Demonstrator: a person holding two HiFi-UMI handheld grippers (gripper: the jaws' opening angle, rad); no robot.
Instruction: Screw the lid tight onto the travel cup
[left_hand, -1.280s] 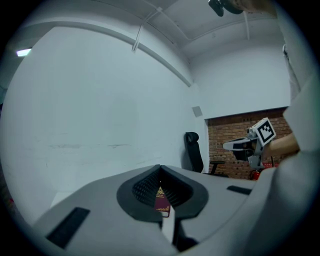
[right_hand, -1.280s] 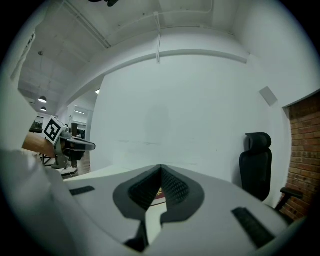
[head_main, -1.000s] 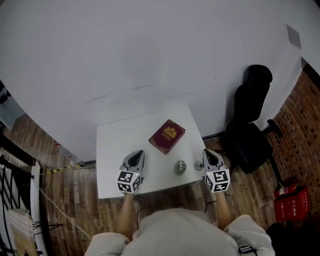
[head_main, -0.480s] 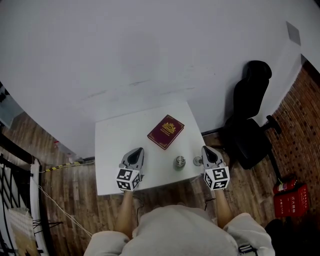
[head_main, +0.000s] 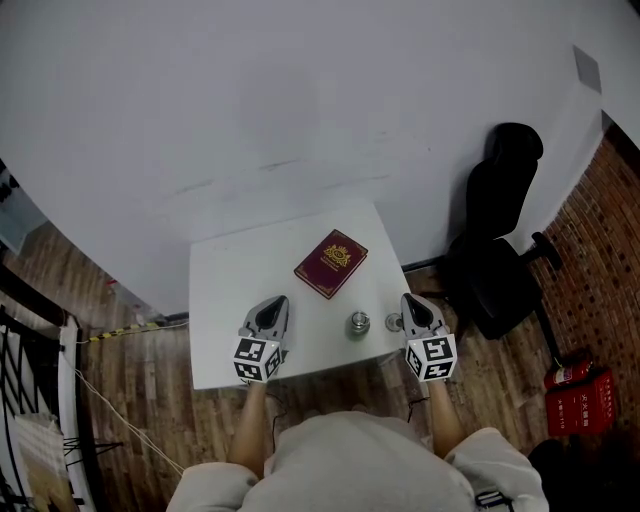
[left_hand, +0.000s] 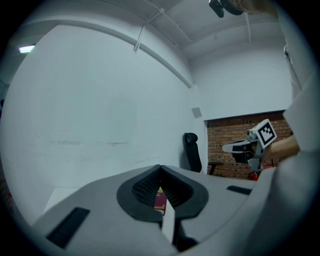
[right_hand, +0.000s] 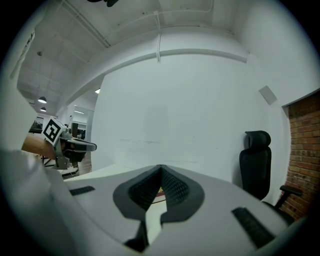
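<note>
**Travel cup** (head_main: 359, 325): 1 small silvery metal cylinder, standing upright on the white table (head_main: 230, 300). It sits just right of centre and a little below the middle of the head view, close to the table's near edge. Its mouth faces up and is uncovered, and the inside reads darker than the rim.

**Lid** (head_main: 394, 322): 1 small round grey piece, lying on the same tabletop just to the right of the cup, not on it. A narrow strip of white appears to show between the 2. Threads and finer detail are too small to tell.
</note>
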